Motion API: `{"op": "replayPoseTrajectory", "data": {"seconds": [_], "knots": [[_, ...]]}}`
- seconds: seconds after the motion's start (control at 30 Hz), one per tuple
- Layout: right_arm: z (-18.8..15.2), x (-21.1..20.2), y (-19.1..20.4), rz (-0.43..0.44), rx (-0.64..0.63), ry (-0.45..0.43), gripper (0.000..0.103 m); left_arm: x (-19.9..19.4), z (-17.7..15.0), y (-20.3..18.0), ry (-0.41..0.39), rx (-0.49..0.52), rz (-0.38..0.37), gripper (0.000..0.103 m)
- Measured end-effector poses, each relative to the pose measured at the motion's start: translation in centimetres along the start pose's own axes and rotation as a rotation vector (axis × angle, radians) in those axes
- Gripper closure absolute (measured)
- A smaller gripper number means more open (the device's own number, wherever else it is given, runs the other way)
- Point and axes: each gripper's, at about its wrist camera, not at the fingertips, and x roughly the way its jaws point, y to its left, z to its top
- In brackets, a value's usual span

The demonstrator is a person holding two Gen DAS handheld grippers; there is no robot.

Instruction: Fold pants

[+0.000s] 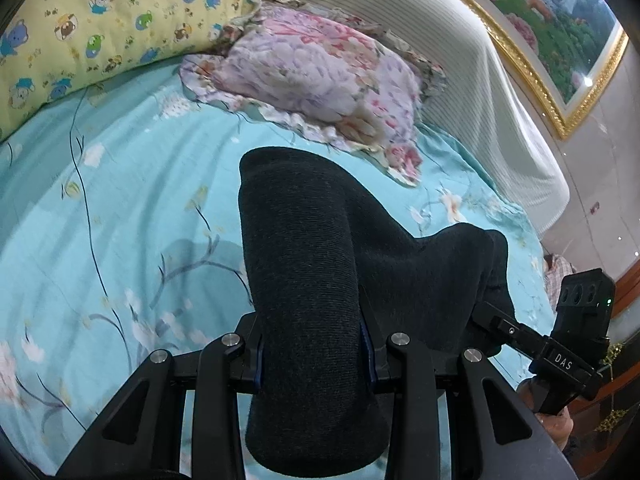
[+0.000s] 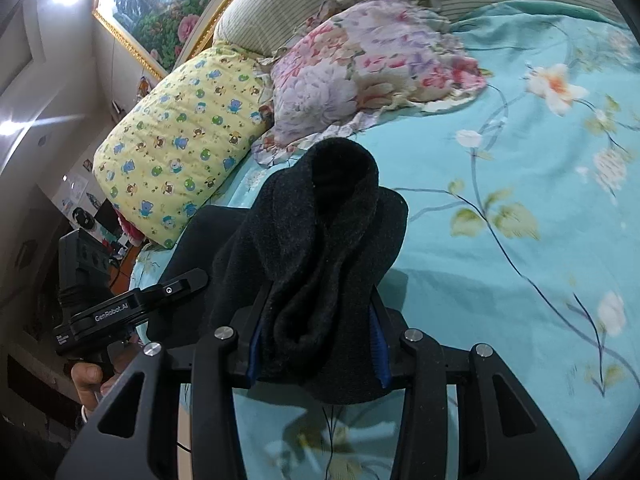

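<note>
Item: dark pants (image 1: 304,264), bunched, lifted above the bed (image 1: 120,200); left tool (image 1: 316,356) pinching one gathered end; right tool (image 2: 316,344) pinching the other; step, by judgement: carrying the fabric over for a fold; next: lower evenly, ends aligned, then release.

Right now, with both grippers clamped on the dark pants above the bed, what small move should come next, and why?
Probably carry the pants forward and lower them onto the bare sheet. The left gripper and right gripper each pinch a bunched part, the cloth hangs off the bed, and the pillow lies farther ahead, apart from it.
</note>
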Motion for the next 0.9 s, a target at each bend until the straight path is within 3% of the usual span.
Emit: {"op": "replayPoseTrajectory", "data": {"seconds": [0.43, 0.9], "knots": [[4.8, 5.3, 0.2, 0.011, -0.049, 0.042, 0.059, 2.2, 3.5, 2.0, -0.013, -0.011, 0.051, 0.068], [5.4, 8.4, -1.6, 0.031, -0.02, 0.088, 0.059, 4.5, 3.7, 3.5, 0.006, -0.02, 0.079, 0.067]]}}
